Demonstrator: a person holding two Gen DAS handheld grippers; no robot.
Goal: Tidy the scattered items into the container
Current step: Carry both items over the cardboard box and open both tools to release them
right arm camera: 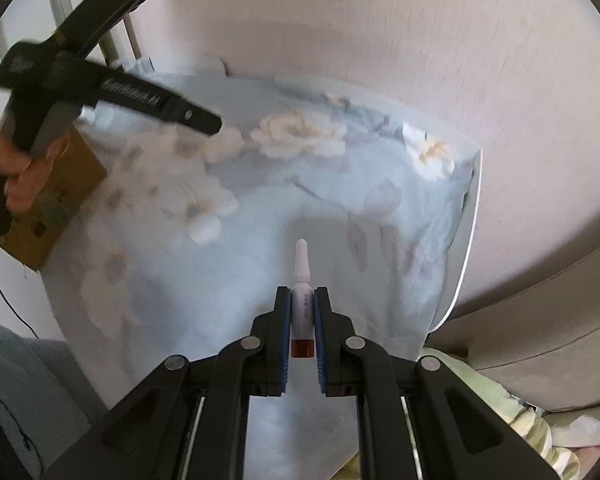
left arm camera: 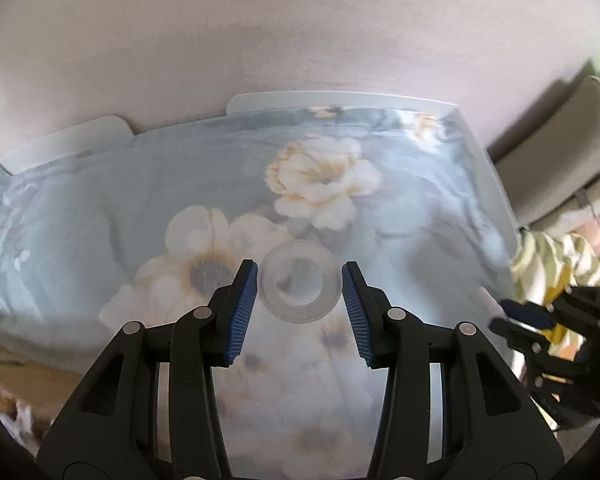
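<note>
pale pink wall stands behind a table draped in a light blue floral cloth (left arm camera: 100, 208), whose white edge shows at the far side in the left wrist view. left gripper (left arm camera: 299, 280) points steeply down over the cloth, its blue-padded jaws set narrow with a clear round cup (left arm camera: 299, 286) between them, seen from above; small gaps show on both sides of the cup's rim, so whether the pads press on it cannot be told. at the right edge the right gripper (left arm camera: 528, 322) shows as a dark blurred shape in front of a striped sleeve (left arm camera: 556, 256), with a beige chair (left arm camera: 556, 140) beyond. right wrist view: same cloth, table edge at the right. right gripper is clamped on a small white tube (right arm camera: 302, 280) with a dark red end, its tip pointing forward past the fingertips. upper left, a hand (right arm camera: 12, 168) grips the left gripper's handle, blurred, above a brown cardboard box (right arm camera: 66, 196) lying at the cloth's left edge.
</note>
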